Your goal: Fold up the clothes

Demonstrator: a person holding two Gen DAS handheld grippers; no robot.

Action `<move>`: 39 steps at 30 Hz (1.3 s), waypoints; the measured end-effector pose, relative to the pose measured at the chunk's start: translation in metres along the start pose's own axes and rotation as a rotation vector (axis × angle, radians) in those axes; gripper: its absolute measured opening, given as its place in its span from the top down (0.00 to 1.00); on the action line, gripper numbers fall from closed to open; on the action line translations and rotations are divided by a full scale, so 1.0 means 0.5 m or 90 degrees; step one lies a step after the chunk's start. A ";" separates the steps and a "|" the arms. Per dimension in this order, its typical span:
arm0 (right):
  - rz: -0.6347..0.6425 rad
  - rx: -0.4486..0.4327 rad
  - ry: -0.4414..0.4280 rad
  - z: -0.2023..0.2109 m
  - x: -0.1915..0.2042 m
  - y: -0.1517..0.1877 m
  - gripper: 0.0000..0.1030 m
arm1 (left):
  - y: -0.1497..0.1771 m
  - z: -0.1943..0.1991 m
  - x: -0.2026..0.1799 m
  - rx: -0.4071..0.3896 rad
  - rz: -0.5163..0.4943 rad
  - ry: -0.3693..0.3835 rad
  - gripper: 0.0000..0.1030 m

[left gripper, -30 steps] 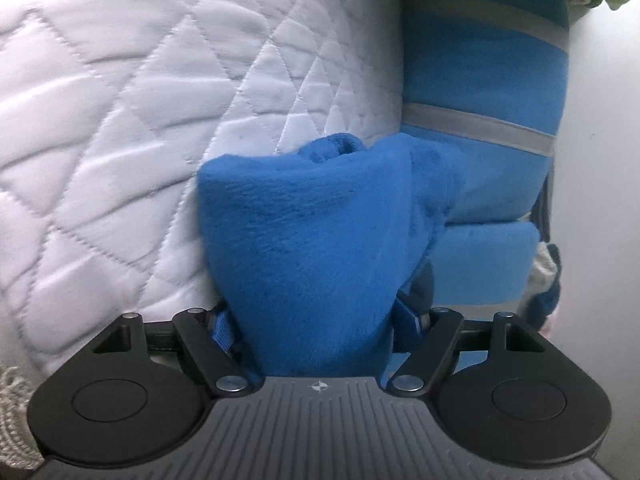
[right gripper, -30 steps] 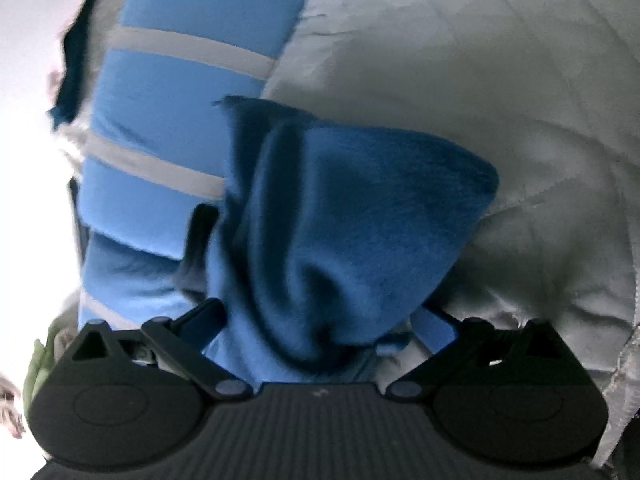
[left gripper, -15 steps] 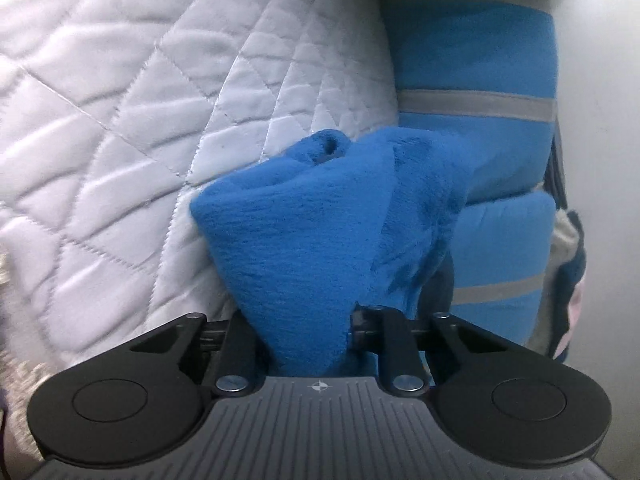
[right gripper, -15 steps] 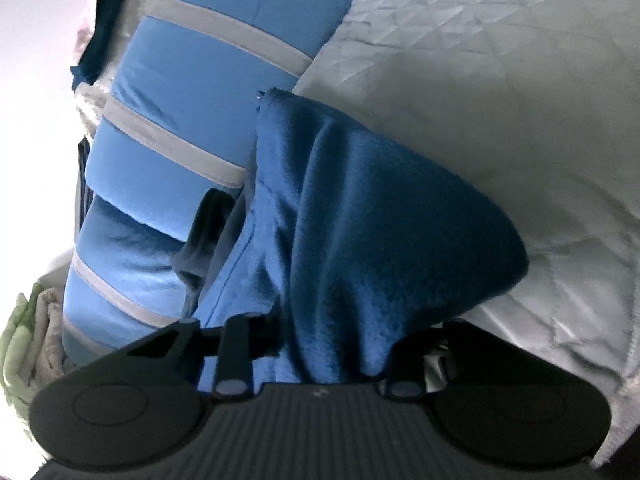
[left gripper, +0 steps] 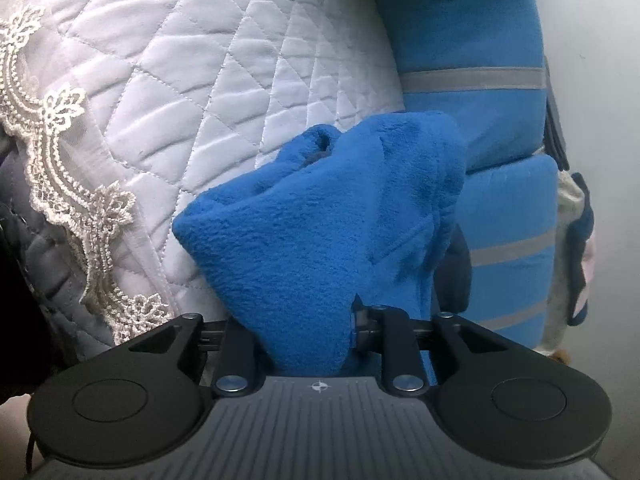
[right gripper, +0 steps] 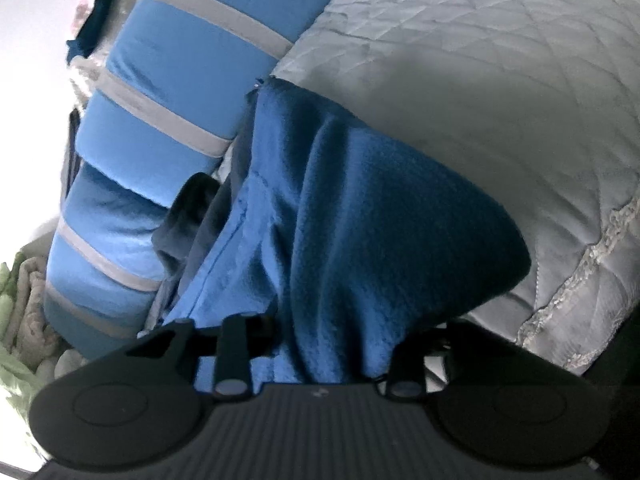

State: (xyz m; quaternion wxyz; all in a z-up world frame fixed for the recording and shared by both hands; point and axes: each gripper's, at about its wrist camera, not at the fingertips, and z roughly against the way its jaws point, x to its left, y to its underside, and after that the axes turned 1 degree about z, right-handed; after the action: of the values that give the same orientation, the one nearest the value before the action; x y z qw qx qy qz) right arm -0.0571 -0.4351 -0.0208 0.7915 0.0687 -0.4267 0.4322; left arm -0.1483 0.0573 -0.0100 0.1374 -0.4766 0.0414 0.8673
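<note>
I have the blue fleece garment (left gripper: pixel 320 240) pinched in both tongs: the left gripper (left gripper: pixel 312 344) and the right gripper (right gripper: pixel 320 356), jaws just eased wider, clamp its bunched cloth, draped forward over the white quilted bedspread (left gripper: pixel 180 80) beside striped folded fleece (left gripper: pixel 472 80).

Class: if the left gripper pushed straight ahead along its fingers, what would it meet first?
Probably only the fuzzy blue fleece garment bunched between the left gripper's jaws; beyond it, seemingly the white quilted bedspread, though depth is unclear.
</note>
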 end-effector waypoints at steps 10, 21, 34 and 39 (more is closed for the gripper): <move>-0.065 -0.009 0.031 0.032 -0.010 0.002 0.00 | 0.014 0.040 -0.015 -0.005 -0.001 -0.035 0.22; 0.063 -0.001 0.065 0.161 0.068 0.035 0.00 | 0.102 0.136 -0.146 0.065 -0.341 -0.160 0.21; 0.342 -0.099 -0.046 0.073 0.206 -0.004 0.00 | 0.176 -0.002 -0.339 0.016 -0.802 -0.054 0.21; 0.465 -0.097 -0.073 -0.031 0.273 -0.023 0.00 | 0.154 -0.125 -0.370 0.041 -0.916 -0.073 0.21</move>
State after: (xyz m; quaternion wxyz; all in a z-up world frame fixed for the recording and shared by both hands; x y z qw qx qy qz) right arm -0.0031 -0.3491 0.0727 0.5632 -0.1230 -0.4974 0.6483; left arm -0.0248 -0.0660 0.1064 0.6906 -0.3352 -0.2646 0.5837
